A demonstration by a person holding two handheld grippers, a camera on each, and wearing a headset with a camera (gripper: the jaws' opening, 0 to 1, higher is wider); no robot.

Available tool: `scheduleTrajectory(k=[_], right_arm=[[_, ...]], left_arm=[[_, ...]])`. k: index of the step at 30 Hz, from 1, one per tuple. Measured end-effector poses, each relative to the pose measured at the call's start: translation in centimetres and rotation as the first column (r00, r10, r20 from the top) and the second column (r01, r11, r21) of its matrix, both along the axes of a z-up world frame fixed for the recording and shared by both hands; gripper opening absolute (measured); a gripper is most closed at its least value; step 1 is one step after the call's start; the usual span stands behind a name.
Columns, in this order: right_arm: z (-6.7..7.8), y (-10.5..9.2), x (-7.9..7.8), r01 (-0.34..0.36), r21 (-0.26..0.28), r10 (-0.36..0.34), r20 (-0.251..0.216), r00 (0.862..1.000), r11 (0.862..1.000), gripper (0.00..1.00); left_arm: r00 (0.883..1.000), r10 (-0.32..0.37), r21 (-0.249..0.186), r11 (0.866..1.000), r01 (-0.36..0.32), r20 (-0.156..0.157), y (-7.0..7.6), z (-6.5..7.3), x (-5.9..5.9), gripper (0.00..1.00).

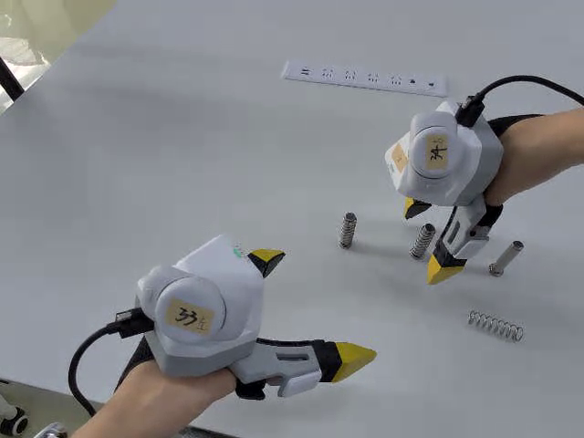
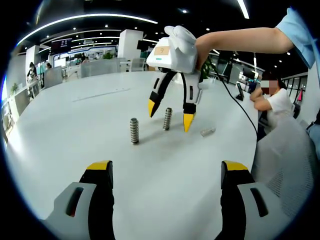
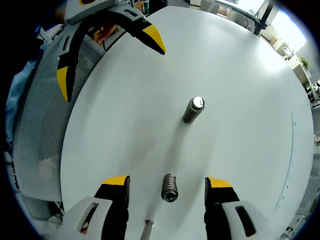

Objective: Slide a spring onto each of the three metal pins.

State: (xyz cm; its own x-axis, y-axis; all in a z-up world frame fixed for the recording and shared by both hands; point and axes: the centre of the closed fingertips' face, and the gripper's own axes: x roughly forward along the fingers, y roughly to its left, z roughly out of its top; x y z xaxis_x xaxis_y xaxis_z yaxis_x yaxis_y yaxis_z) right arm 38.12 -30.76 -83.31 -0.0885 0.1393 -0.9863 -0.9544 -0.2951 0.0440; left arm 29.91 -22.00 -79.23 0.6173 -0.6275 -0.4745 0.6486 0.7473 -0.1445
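Two pins stand upright on the white table with springs on them: one [image 1: 348, 230] to the left, one [image 1: 422, 240] to the right. My right gripper [image 1: 425, 242] hangs open over the right one [image 3: 170, 187], its yellow tips either side and clear of it. The left sprung pin [image 3: 193, 109] stands further off. A bare metal pin [image 1: 505, 258] lies flat on the right, and a loose spring [image 1: 495, 325] lies nearer the front. My left gripper [image 1: 315, 310] stays open low at the front, holding nothing; ahead of it are both sprung pins [image 2: 134, 130] [image 2: 167, 118] and the lying pin [image 2: 207, 132].
A white power strip [image 1: 365, 77] lies at the back of the table. The table's front edge [image 1: 55, 388] runs just below my left hand. A mesh chair [image 2: 285, 165] and a seated person [image 2: 272, 100] are beyond the table's right side.
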Motion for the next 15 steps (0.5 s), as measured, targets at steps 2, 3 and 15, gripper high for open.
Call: scheduleTrajectory(k=[2, 3, 15], right_arm=[[-0.16, 0.0, 0.25, 0.007, 0.007, -0.007, -0.005, 1.0, 1.0, 0.65], [-0.15, 0.08, 0.15, 0.011, 0.016, -0.011, -0.005, 1.0, 1.0, 0.69], [0.21, 0.63, 0.1, 0.045, 0.092, -0.047, 0.022, 0.999, 0.995, 0.99]], left_arm=[[1.0, 0.0, 0.001, 1.0, 0.0, 0.001, 0.0, 0.0, 0.01, 0.88], [1.0, -0.001, 0.0, 1.0, 0.001, 0.001, -0.02, 0.02, 0.01, 0.88], [1.0, 0.0, -0.005, 1.0, 0.0, -0.001, -0.07, 0.05, -0.05, 0.88]])
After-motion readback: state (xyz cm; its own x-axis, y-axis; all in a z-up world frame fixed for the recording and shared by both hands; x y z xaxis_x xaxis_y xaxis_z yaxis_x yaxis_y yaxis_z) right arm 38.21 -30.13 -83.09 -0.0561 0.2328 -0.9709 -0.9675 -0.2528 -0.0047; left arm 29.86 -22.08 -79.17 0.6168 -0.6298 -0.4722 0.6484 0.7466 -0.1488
